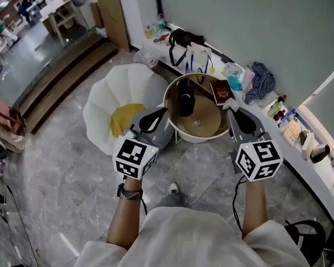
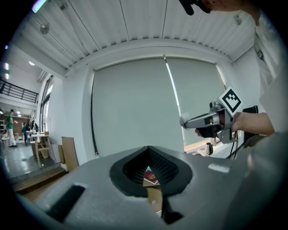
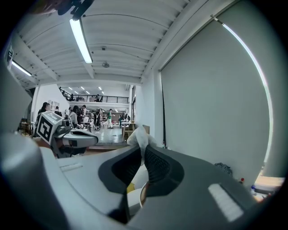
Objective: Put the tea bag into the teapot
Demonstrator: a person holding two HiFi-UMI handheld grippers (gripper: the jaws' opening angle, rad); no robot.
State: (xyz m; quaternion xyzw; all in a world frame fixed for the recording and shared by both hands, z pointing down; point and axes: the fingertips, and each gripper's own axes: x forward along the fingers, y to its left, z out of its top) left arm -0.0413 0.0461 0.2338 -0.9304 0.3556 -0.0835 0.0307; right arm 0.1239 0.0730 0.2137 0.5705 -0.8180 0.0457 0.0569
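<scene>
- The right gripper (image 3: 143, 150) is clenched on the white tea bag (image 3: 138, 136), pinching it at the tips of its 2 jaws, just right of the black teapot (image 1: 186, 103).
- The left gripper (image 2: 149, 150) is closed and empty.
- The bag looks light, soft and tearable, so the pinch is best kept gentle, near its edge.

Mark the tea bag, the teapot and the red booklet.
tea bag (image 3: 138, 137), right gripper view, its white bunched top
teapot (image 1: 186, 104), head view, dark body
red booklet (image 1: 222, 91), head view, middle of cover

The teapot (image 1: 186, 103) stands on the round table (image 1: 179, 136), a booklet (image 1: 222, 91) right of it, a seat (image 1: 101, 104) left of the table.
</scene>
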